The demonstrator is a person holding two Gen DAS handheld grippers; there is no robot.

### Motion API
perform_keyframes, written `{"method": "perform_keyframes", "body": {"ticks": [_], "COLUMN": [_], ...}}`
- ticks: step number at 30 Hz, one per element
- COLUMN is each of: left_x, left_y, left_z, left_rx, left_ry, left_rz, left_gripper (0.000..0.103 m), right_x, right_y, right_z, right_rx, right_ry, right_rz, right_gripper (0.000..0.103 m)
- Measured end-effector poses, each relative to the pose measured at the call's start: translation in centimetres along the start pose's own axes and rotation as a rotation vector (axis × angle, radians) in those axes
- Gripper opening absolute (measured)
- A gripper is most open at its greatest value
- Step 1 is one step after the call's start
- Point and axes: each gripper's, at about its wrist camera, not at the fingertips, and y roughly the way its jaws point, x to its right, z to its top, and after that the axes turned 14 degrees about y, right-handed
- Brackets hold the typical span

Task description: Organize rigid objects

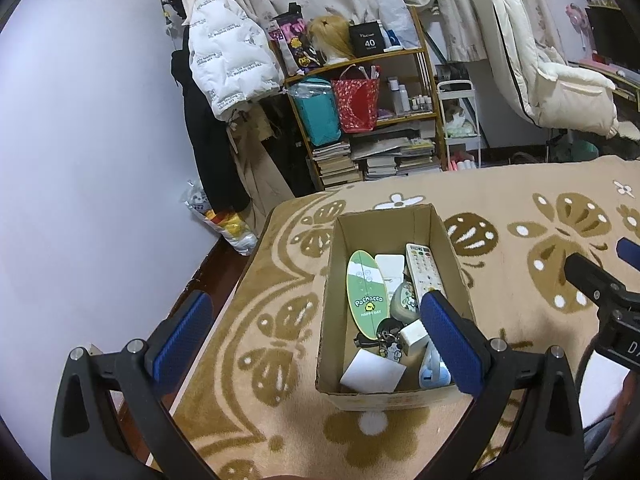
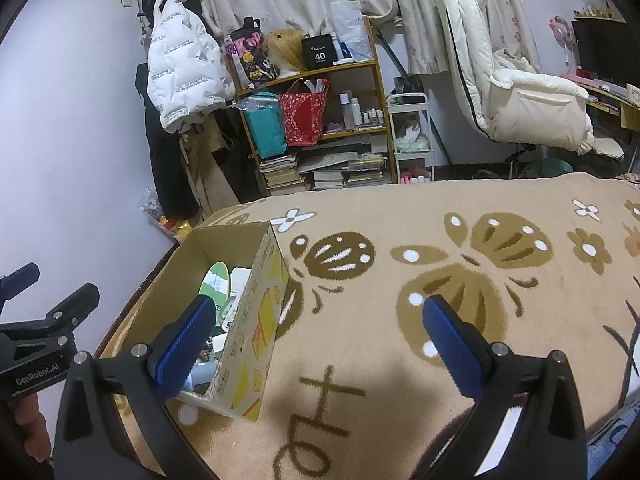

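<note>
An open cardboard box (image 1: pixel 384 216) sits on the beige butterfly blanket (image 1: pixel 520 200). Inside lie a green Pochacco board (image 1: pixel 366 294), a white remote (image 1: pixel 424 268), a white charger cube (image 1: pixel 414 334), a white card (image 1: pixel 372 372), a keychain and a light blue item. My left gripper (image 1: pixel 316 316) is open and empty, held above the box's near left side. My right gripper (image 2: pixel 316 320) is open and empty, above the blanket just right of the box (image 2: pixel 260 308). Its fingertips (image 1: pixel 588 276) show at the right edge of the left wrist view.
A wooden shelf (image 1: pixel 360 92) with bags, bottles and stacked books stands past the bed. A white jacket (image 1: pixel 228 52) hangs on the wall to the left. A cream chair (image 1: pixel 540 64) is at the right. The bed's left edge drops to the floor.
</note>
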Motion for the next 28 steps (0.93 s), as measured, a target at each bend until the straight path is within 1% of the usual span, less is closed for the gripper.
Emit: {"method": "perform_keyframes", "body": {"ticks": [6, 20, 28], "left_x": [0.07, -0.14, -0.12], "left_y": [-0.10, -0.08, -0.17], "left_z": [0.02, 0.06, 0.17], "left_rx": [0.001, -0.001, 0.000], "left_ry": [0.003, -0.007, -0.011], "left_rz": [-0.003, 0.025, 0.015], "left_gripper": [0.102, 0.103, 0.103], "right_x": [-0.01, 0.03, 0.05], "right_y": [-0.08, -0.16, -0.20], "right_z": [-0.11, -0.13, -0.27], "right_rx": [-0.006, -0.001, 0.006], "right_ry": [-0.004, -0.008, -0.016], "right_rz": [-0.008, -0.008, -0.016], "right_gripper": [0.103, 0.103, 0.103]}}
